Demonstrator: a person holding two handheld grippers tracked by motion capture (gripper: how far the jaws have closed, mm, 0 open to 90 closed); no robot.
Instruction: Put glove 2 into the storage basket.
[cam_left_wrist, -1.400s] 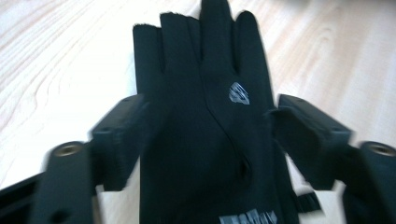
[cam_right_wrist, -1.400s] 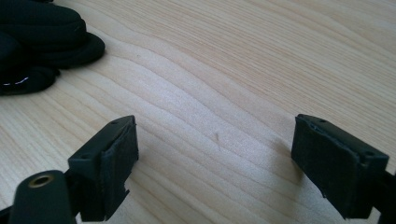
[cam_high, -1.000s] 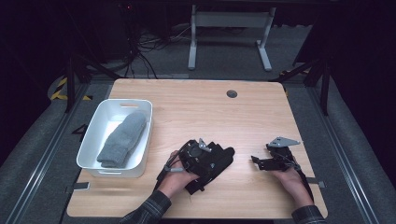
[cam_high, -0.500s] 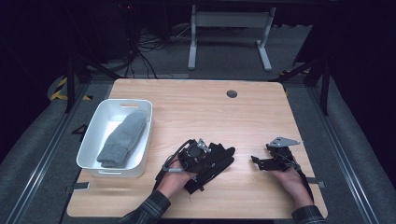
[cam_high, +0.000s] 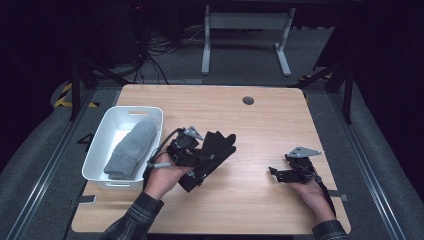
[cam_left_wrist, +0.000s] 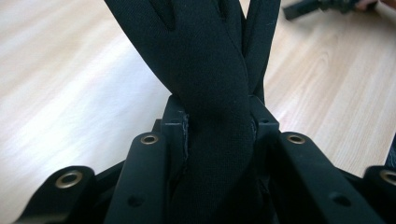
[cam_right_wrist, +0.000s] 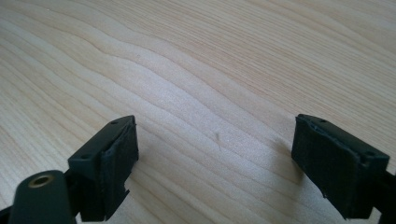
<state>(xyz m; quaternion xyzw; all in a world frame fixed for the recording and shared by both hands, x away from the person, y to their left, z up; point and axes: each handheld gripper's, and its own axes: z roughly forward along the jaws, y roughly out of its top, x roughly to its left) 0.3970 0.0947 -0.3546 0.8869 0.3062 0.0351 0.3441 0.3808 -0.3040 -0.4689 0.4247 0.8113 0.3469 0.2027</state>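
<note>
While the left gripper pinches a black glove between its closed pads — jaws just closed on it — the glove hangs above the table beside the white bin holding a grey glove. Next, probably, a carry over the bin; the right gripper rests wide open, empty.

My left gripper holds a glove over the table. The bin with a sock in it sits to its left. My right gripper rests far right.

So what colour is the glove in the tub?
Grey glove, white tub; high view shows it best.
</note>
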